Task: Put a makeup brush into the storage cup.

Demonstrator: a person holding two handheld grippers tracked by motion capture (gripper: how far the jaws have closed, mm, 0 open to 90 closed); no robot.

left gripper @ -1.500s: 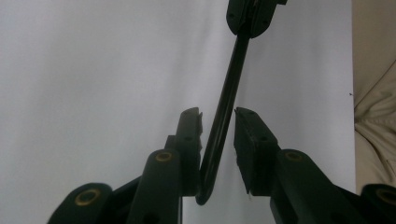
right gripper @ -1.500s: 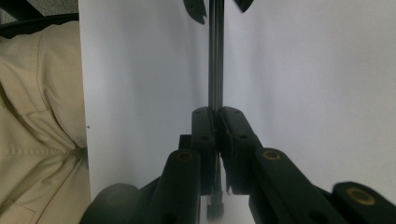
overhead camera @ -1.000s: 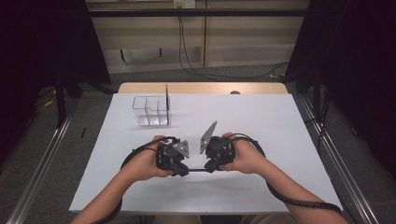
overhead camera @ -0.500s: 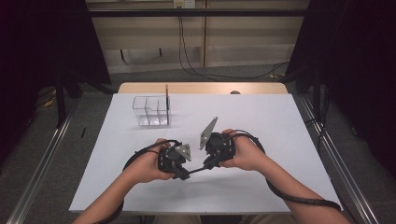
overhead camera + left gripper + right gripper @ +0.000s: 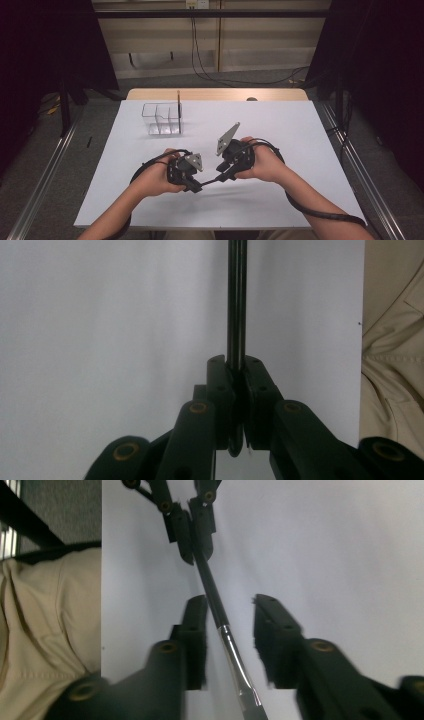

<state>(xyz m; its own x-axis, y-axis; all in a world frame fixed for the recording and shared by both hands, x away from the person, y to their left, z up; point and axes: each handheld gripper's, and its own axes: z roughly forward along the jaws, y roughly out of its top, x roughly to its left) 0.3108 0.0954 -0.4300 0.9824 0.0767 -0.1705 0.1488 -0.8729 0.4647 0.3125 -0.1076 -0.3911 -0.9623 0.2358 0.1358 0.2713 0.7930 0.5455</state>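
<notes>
A person's two hands hold a black two-jaw claw each, low over the near middle of the white-covered worktop [image 5: 310, 125]. Between them runs a thin dark-handled paintbrush with a silver metal ferrule [image 5: 220, 615], lying roughly level from one claw to the other.

The left claw [image 5: 236, 371] is clamped tight on the dark handle of the brush: in the left gripper view its two pads press together on the shaft, which runs straight away from the jaws over the white surface. In the high view this claw [image 5: 196, 186] sits at the left hand [image 5: 152, 180], with its grey three-cornered plate on top.

The right claw [image 5: 229, 605] has just been opening. Its jaws stand partly apart, one on either side of the brush, and the pads do not touch it; the ferrule end passes through the gap between them. In the right gripper view the left claw grips the handle farther off. In the high view the right claw [image 5: 224, 176] is at the right hand [image 5: 265, 162].

A clear plastic organiser box with compartments [image 5: 161, 119] stands well apart at the far left of the worktop, with a thin dark stick upright [image 5: 178, 102] in its right-hand section.
</notes>
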